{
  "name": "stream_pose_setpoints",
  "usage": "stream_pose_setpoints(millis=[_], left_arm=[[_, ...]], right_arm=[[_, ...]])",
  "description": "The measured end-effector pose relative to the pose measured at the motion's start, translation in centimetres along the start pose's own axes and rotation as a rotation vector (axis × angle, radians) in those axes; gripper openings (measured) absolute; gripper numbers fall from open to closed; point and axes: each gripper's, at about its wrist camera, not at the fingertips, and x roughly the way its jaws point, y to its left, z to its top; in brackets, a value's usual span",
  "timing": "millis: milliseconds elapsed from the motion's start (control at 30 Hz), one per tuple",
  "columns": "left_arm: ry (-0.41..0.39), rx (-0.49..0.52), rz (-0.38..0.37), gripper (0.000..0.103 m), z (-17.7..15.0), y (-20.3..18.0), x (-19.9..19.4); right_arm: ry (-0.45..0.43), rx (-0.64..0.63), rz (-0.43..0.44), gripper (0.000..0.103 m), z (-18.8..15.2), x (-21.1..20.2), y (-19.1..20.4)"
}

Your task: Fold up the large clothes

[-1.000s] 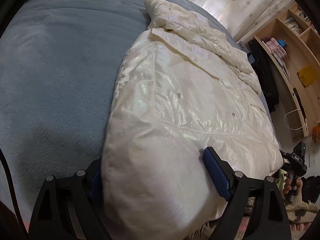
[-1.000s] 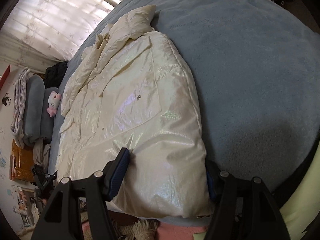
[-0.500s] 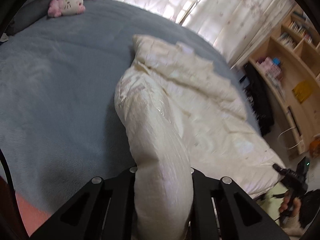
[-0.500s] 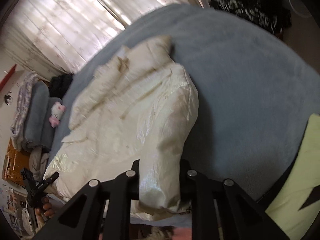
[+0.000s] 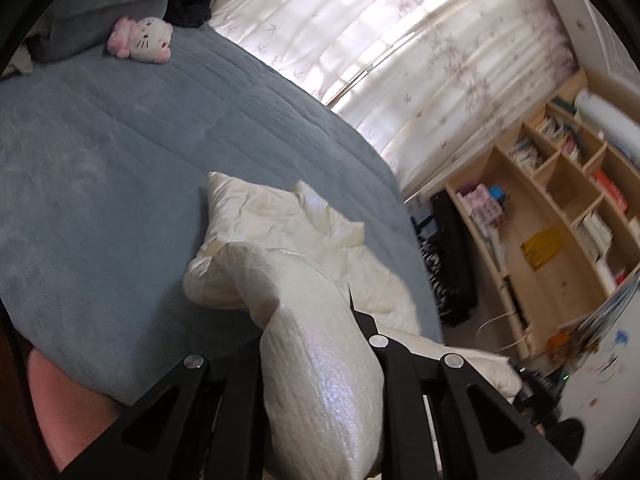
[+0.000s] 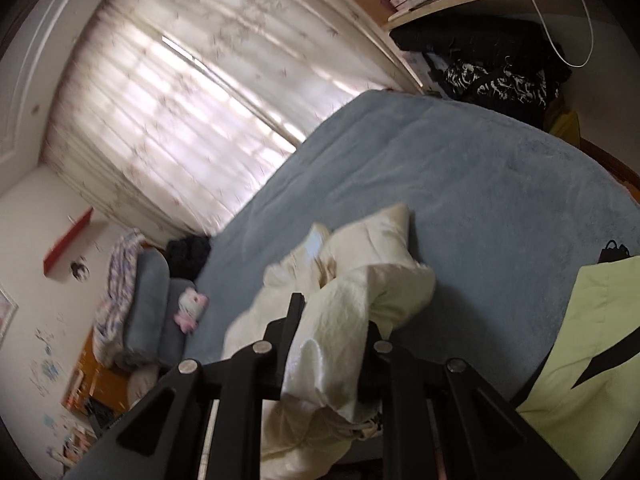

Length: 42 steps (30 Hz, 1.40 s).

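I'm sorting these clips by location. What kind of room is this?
Most likely a bedroom in a home. A wide bed with a blue-grey cover fills the view, a plush cat toy lies near its pillows, and a curtained window and a bookshelf stand beyond it.

A pink-and-white plush cat (image 5: 141, 40) lies on the blue-grey bed (image 5: 100, 152) near grey pillows (image 6: 146, 304). Sheer patterned curtains (image 5: 400, 40) cover the window, beside wooden bookshelves (image 5: 560, 216).
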Motion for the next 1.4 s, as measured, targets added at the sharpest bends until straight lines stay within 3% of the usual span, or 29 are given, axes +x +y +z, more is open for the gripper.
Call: stream_pose_setpoints(millis=[267,467,633,733,767,800,967,1133,1233,1400], left_arm=[[0.036,-0.084,0.007,0.013,3.6,0.7,5.5],[0.026,-0.094,0.048,0.02,9.0,0.3,11.5],[0.053,-0.124,0.075,0.03,12.9,1.2,16.9],[0.101,-0.162,0.085,0.045,14.4,2.2,20.4],[0.118,-0.179,0.076,0.056,14.8,2.6,21.5],[0.124,-0.205,0.06,0.068,15.2,3.0,22.5],[0.082,-0.243,0.035,0.086,16.2,4.6,24.2],[0.044,-0.267,0.054,0.089,17.0,5.4,25.0],[0.042,-0.221,0.109,0.089,17.0,5.8,25.4],[0.1,-0.005,0.192,0.089,16.0,5.4,27.3]], right_arm=[[0.01,0.076,0.006,0.017,2.6,4.8,-0.4],[0.018,0.058,-0.031,0.019,7.4,11.4,0.9],[0.056,0.111,-0.065,0.031,11.0,17.9,0.6],[0.072,0.131,-0.064,0.059,12.3,20.8,0.4],[0.063,0.136,-0.06,0.068,12.6,21.4,0.5],[0.061,0.143,-0.046,0.071,12.9,22.1,0.5],[0.094,0.138,-0.072,0.073,12.9,24.7,-0.1],[0.123,0.152,-0.081,0.073,12.6,26.0,-1.5],[0.117,0.144,-0.078,0.073,12.6,26.0,-2.1],[0.098,0.011,-0.162,0.078,12.7,26.7,-2.4]])
